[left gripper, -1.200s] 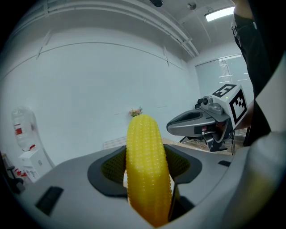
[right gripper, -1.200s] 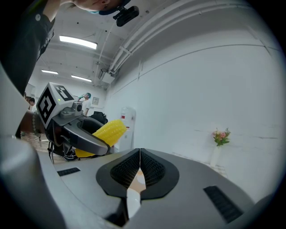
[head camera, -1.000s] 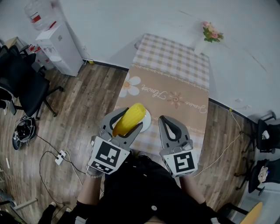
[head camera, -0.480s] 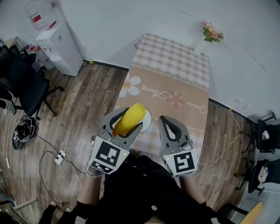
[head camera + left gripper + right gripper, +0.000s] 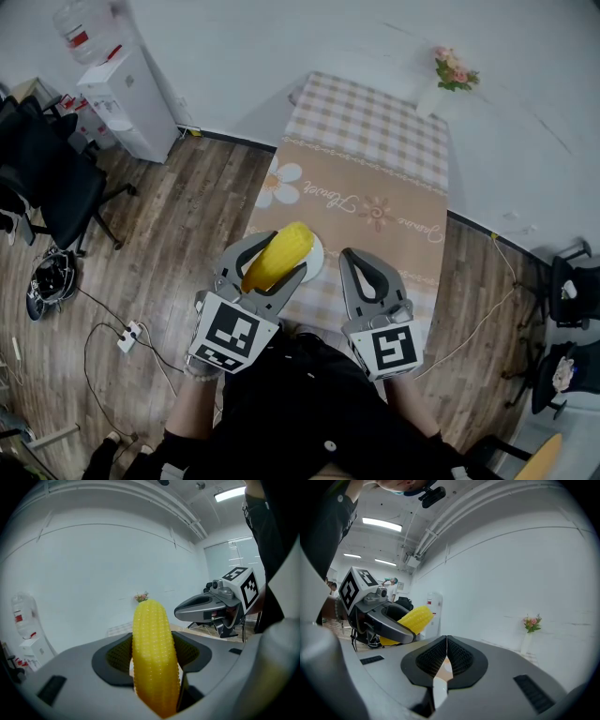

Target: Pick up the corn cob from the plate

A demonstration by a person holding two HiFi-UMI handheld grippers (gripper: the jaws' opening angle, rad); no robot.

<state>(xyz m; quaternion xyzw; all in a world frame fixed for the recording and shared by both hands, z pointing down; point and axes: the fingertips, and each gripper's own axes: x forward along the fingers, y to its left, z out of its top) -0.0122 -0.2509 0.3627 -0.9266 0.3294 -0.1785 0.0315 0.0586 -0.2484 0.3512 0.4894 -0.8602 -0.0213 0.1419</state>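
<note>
Beyond both pairs of jaws stands a long bench [image 5: 367,120] under a checked cloth with a tan flowered runner along its middle. It rests on a dark wood plank floor [image 5: 178,220], its far end against a pale wall. At that far end, well ahead of the right jaws, one small vase of pink flowers [image 5: 451,73] stands. Off to the left of the left jaws we see a white water dispenser [image 5: 122,94] and black office chairs [image 5: 47,183].

The corn cob [image 5: 153,653] is bright yellow, with neat rows of kernels and a rounded tip. It is clamped between the jaws of the left gripper [image 5: 273,262], with its tip sticking out past them and its butt end back in their throat. The white plate [image 5: 317,259] shows just beyond and below these jaws, on the near end of the bench. The cob seems lifted clear of it, though from above we cannot be sure.

The right gripper [image 5: 446,660] has its jaws pressed together with nothing between them, beside the left jaws and apart from them.

We count one cob, one plate, one vase and two grippers.
</note>
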